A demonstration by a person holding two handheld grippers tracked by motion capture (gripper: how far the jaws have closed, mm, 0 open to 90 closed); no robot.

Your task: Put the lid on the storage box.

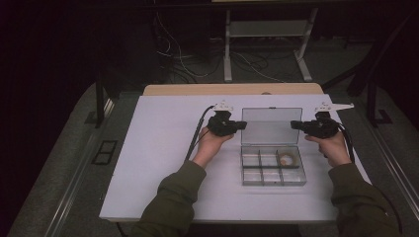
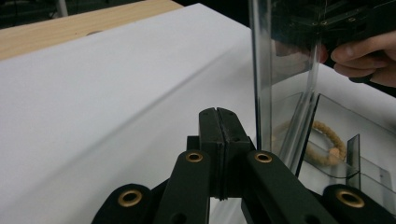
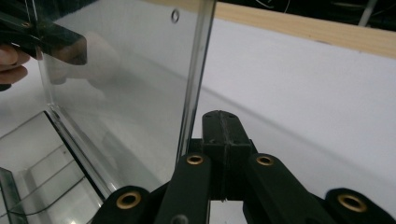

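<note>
The left claw (image 1: pixel 240 124) is pressed together, empty, just beside the left edge of the raised clear lid (image 1: pixel 271 126). The right claw (image 1: pixel 295 125) is likewise together at the lid's right edge. Below stands the open box (image 1: pixel 273 181) on the white tabletop (image 1: pixel 158 148), a beaded bracelet (image 1: pixel 287 158) in one compartment.

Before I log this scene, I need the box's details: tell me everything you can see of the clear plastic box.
The clear plastic box sits on the white table, toward the person's right. Dividers split its shallow tray into six compartments in two rows. A beaded bracelet lies in the far right compartment. Its hinged lid stands open, upright. The left hand-held gripper and right hand-held gripper flank the lid's side edges, jaws shut.
</note>
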